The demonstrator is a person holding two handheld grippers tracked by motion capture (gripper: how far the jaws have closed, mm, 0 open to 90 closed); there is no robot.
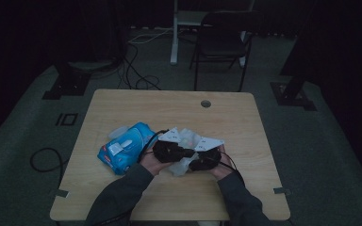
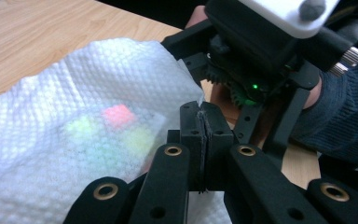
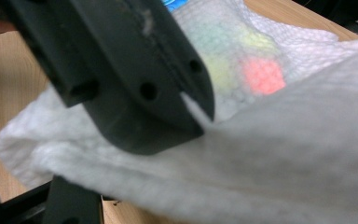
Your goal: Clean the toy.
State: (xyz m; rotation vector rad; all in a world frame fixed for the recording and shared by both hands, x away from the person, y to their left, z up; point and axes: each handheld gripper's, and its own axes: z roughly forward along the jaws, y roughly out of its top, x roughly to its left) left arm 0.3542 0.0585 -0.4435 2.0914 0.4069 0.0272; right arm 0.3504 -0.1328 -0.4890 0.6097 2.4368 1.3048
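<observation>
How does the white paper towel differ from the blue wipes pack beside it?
The paper towel is white, thin and crumpled; the blue wipes pack is a plump, glossy packet. The towel is pinched in both the left gripper and the right gripper, while the pack lies untouched at the left. Coloured patches show through the towel; the pack has a white flap. Both are on the wooden table.

Both forearms are covered by dark grey-blue long sleeves. Left gripper (image 2: pixel 200 140): matte black jaws, linkage arms pinned with brass-ringed rivets, plain bolt holes. Right gripper (image 2: pixel 261 56): black body, white top plate, exposed black gear teeth lit by a green LED, knurled metal connector. Black cables are trailed.
</observation>
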